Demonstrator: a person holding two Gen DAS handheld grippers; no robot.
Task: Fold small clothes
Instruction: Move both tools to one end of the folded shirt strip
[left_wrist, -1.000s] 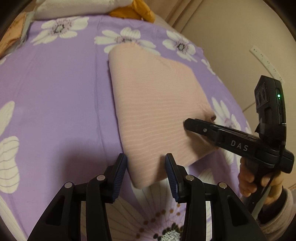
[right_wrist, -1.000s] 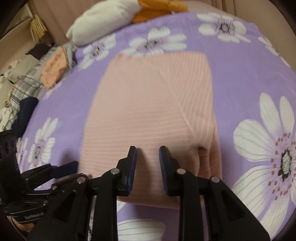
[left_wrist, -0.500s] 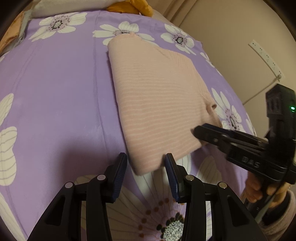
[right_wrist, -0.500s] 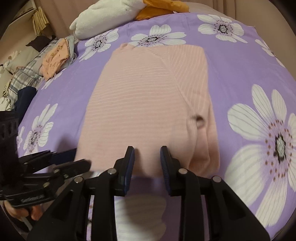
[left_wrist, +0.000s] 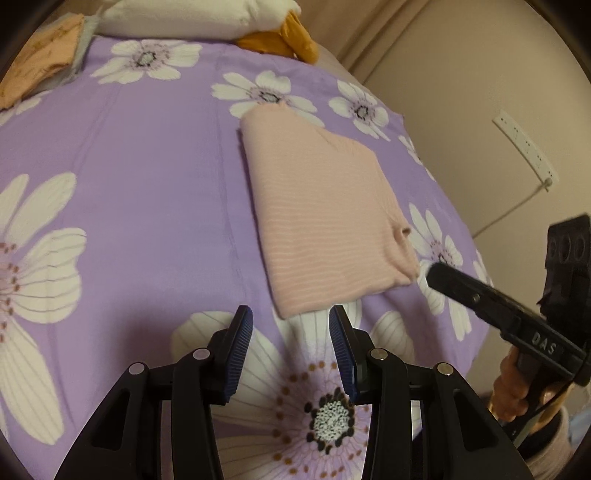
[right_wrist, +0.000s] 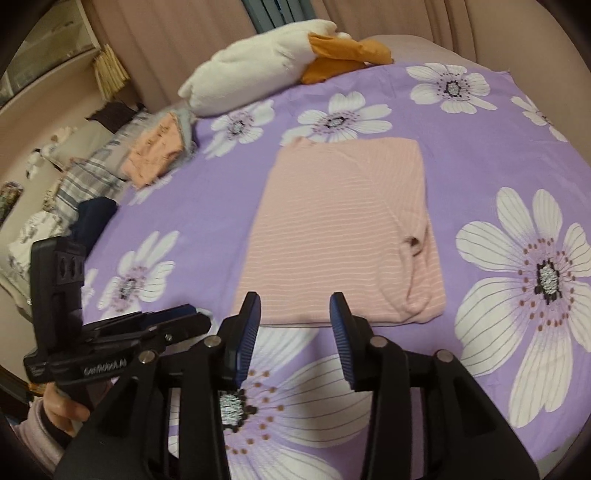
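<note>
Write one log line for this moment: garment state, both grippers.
pink striped garment: folded, flat on purple floral bedspread | left gripper: open, empty | right gripper: open, empty

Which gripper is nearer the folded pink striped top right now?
Hard to call; the right looks marginally nearer. The right gripper straddles the near hem of the folded pink striped top without touching. The left gripper sits just short of its near-left corner.

Ribbed matt pink cloth garment (right_wrist: 343, 236) on smooth bedsheet (right_wrist: 480, 155).

Pale pink striped garment (right_wrist: 343, 229) on purple bedspread (left_wrist: 147, 206) with white daisies
</note>
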